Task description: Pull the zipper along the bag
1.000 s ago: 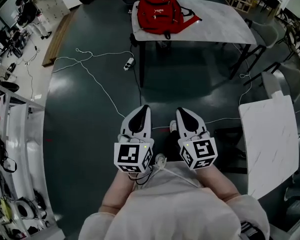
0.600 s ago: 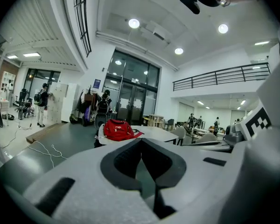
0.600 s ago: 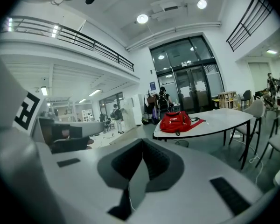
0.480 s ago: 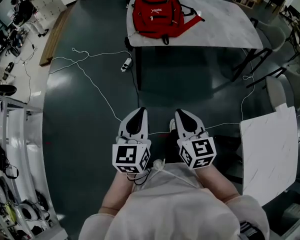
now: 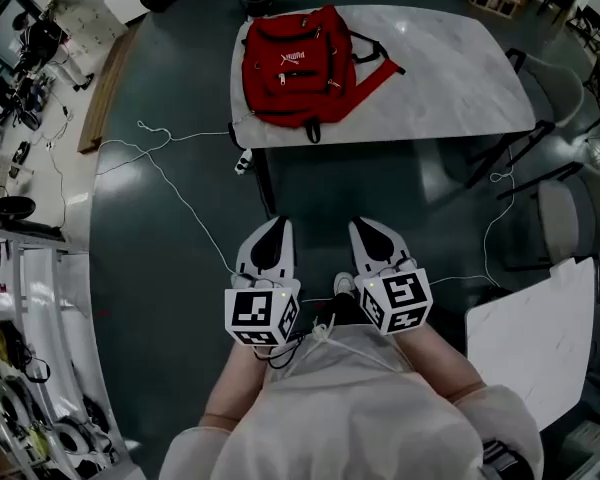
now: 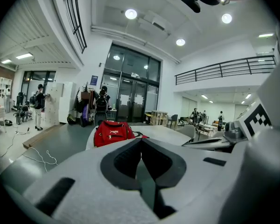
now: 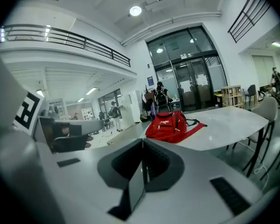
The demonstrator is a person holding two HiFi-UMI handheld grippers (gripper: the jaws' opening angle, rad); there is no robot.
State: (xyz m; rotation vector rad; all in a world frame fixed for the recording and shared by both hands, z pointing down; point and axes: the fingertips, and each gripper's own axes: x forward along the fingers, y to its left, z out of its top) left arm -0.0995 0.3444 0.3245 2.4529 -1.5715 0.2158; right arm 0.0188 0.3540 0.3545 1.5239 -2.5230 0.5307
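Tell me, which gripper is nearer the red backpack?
Left, slightly. The left gripper points almost straight at the backpack; the right gripper sits further right. Both are far away.

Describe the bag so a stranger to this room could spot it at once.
Look across the dark floor to the long white table at the top of the head view. A red backpack lies flat at its left end, straps trailing rightward. Nothing else lies on that table, and nothing nearby is red.

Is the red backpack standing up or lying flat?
Lying flat: the red backpack rests on the white table with its front pockets facing up.
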